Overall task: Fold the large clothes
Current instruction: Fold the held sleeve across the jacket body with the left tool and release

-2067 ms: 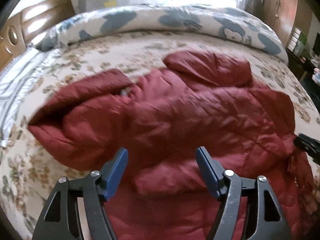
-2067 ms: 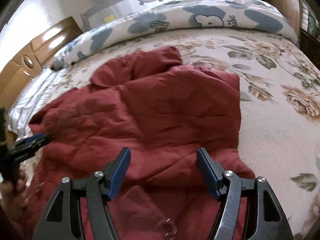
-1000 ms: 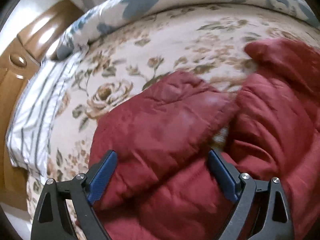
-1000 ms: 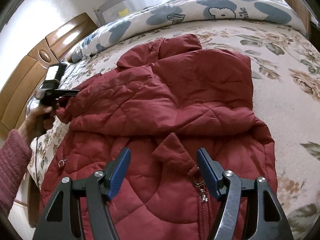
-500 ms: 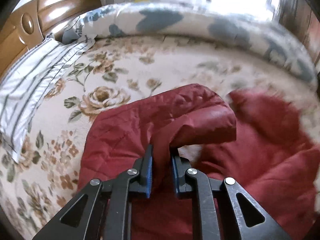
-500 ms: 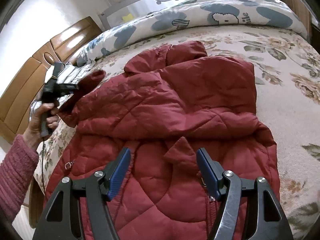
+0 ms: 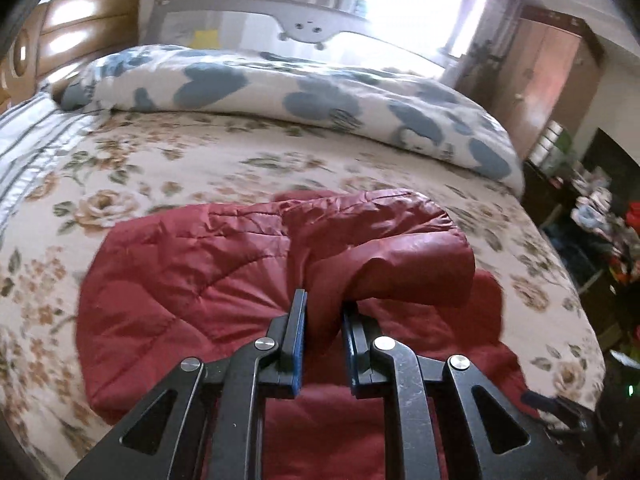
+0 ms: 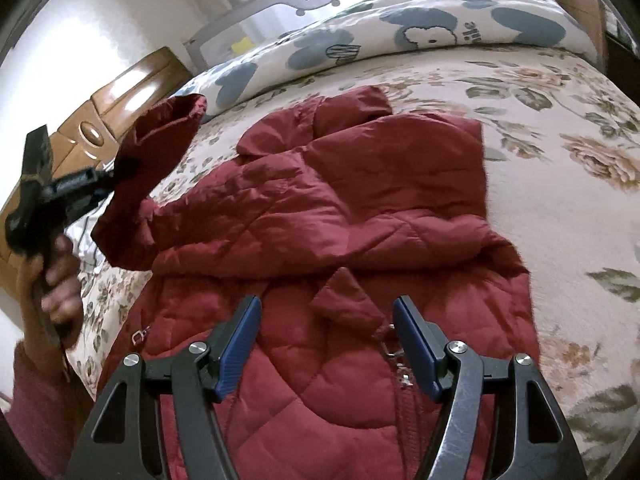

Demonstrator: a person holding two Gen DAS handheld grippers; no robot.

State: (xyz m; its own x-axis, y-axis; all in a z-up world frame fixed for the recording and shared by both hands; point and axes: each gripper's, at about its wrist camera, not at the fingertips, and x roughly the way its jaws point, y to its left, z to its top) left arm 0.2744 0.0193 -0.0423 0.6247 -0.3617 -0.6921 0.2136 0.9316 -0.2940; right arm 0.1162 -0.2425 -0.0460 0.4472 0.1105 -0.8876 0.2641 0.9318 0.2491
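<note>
left gripper (image 7: 323,312) clamped on the red puffer jacket (image 8: 360,216) sleeve (image 7: 384,248), lifted off the floral bedspread (image 7: 180,160), right gripper (image 8: 326,344) hanging open over the zipper (image 8: 394,354)

Jacket (image 8: 360,216) on bed (image 8: 560,208), rolled quilt (image 8: 440,20) behind it, headboard (image 8: 120,100) at left

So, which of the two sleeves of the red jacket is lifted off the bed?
The sleeve pinched in the left tool is raised. The other sleeve lies folded flat across the jacket, and the open right tool touches neither.
</note>
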